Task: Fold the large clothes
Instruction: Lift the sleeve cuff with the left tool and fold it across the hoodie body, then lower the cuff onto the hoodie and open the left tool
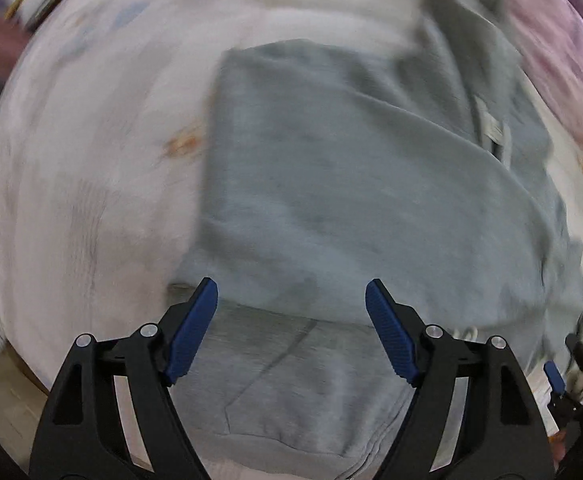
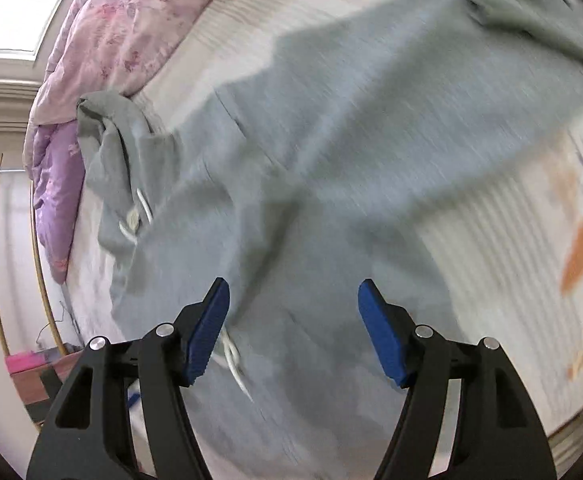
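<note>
A large grey hoodie point(image 1: 331, 184) lies on the bed, partly folded, with one layer laid over the body. It also fills the right wrist view point(image 2: 351, 140), where its hood point(image 2: 111, 140) and white drawstrings point(image 2: 135, 216) lie at the left. My left gripper point(image 1: 291, 300) is open and empty, just above the near edge of the folded layer. My right gripper point(image 2: 293, 300) is open and empty above the hoodie, with a drawstring end point(image 2: 235, 364) by its left finger. The right gripper also shows at the right edge of the left wrist view point(image 1: 555, 376). Both views are motion-blurred.
The hoodie lies on a pale patterned bed sheet point(image 1: 91, 168). A pink and purple floral quilt point(image 2: 123, 32) is bunched along the far side of the bed. Beyond the bed edge there is a wall, a window point(image 2: 23, 12) and a low pink box point(image 2: 31, 362).
</note>
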